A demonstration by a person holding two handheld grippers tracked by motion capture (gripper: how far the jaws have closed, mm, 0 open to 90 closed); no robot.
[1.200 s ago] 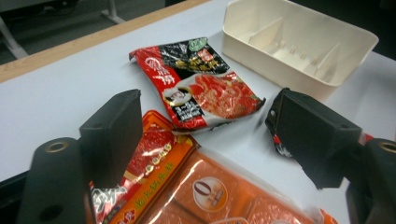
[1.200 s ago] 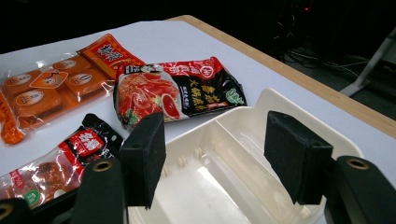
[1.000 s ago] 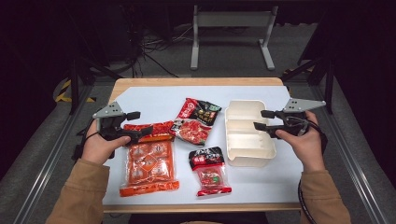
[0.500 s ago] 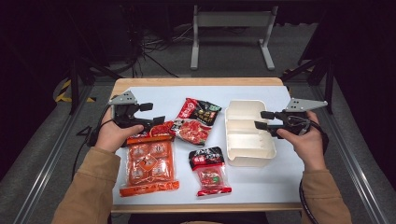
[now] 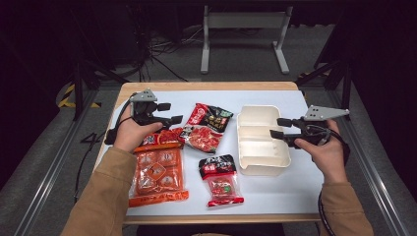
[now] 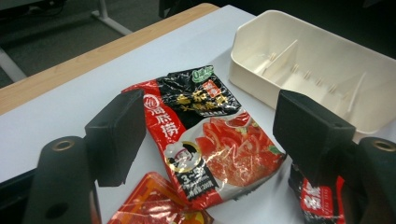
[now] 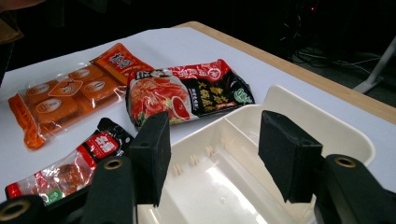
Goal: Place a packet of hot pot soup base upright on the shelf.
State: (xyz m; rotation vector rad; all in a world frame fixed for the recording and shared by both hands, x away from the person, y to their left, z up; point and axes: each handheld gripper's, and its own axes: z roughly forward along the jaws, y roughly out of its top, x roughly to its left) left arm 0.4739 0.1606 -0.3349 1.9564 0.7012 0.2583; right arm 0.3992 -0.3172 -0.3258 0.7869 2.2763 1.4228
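While our right gripper [image 5: 276,127] stays over the white tray [image 5: 260,162], our left gripper [image 5: 171,113] has travelled up and rightward since half a second ago, toward the red-and-black sauce packet [image 5: 205,127]. That packet lies flat on the worktop [image 5: 275,98], between the tray and the orange packet [image 5: 156,169]. Both grippers hover with jaws spread, pinching nothing; our left hand [image 5: 129,133] angles them toward the packet.

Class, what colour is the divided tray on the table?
Cream-white; the tray shows best in the left gripper view.
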